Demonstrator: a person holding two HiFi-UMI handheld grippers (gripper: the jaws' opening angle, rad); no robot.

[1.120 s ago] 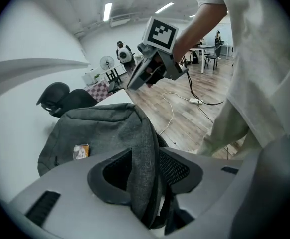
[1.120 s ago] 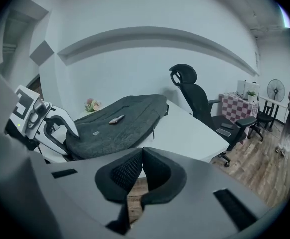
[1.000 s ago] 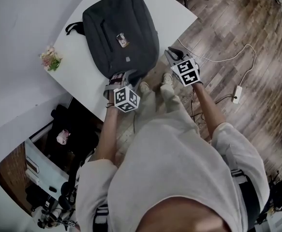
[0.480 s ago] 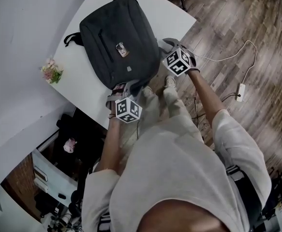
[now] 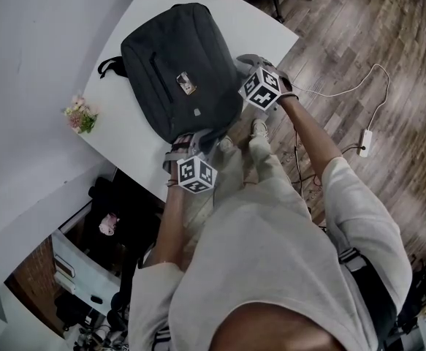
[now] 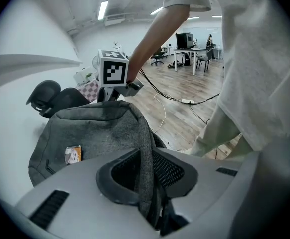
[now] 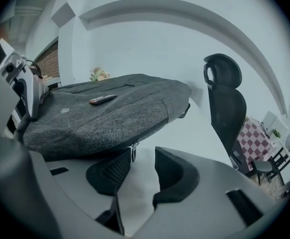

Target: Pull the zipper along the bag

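Bag (image 5: 176,64) on table (image 5: 118,119) near flowers (image 5: 80,114), left gripper (image 6: 147,164) just closed on its corner, right gripper (image 7: 142,164) just opened at zipper pull (image 7: 133,152)

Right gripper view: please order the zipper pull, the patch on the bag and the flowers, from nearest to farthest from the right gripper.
1. Zipper pull: at the bag's lower edge, just ahead of the open right gripper.
2. Patch: on the bag's top face.
3. Flowers: behind the bag, farthest.
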